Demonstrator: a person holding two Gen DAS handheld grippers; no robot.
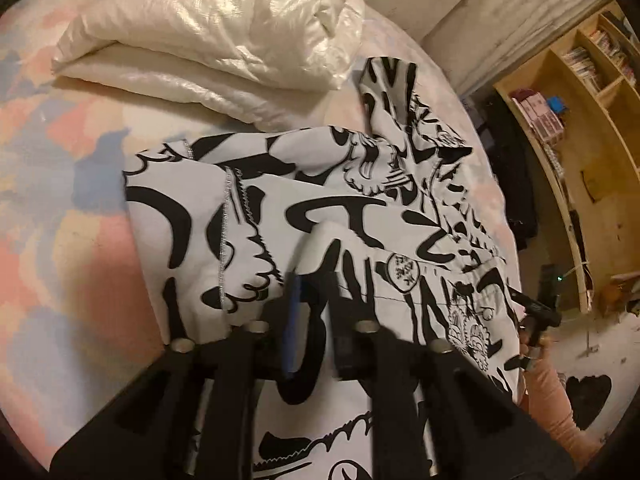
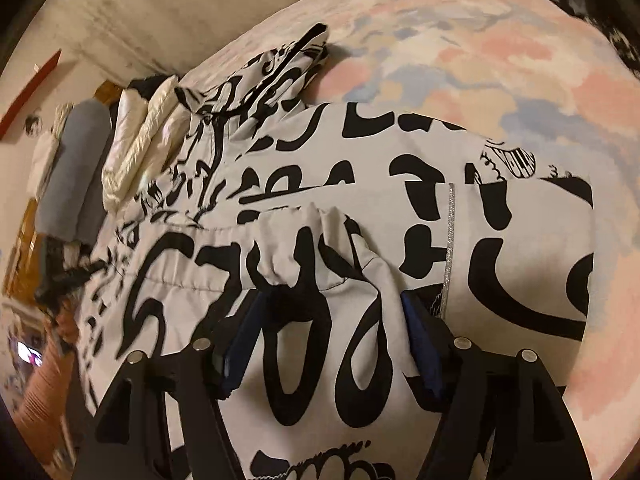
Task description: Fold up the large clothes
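Note:
A large white garment with bold black graphic print [image 1: 320, 208] lies spread on the bed, partly folded, one sleeve reaching toward the far edge. It also fills the right wrist view [image 2: 360, 184]. My left gripper [image 1: 310, 280] is shut on a raised fold of the garment between its blue-padded fingers. My right gripper [image 2: 332, 304] stands wide open, its blue pads on either side of a bunched cuff or sleeve end [image 2: 320, 240], which lies loose between the fingers. The right gripper also shows small at the bed's edge in the left wrist view [image 1: 536, 316].
The bed cover [image 1: 60, 200] is pastel pink, blue and cream. A folded shiny cream duvet [image 1: 208, 32] lies at the far side, also seen in the right wrist view [image 2: 136, 148]. Wooden shelves [image 1: 580, 120] stand beyond the bed's right edge. A concrete wall [image 2: 160, 8] backs the bed.

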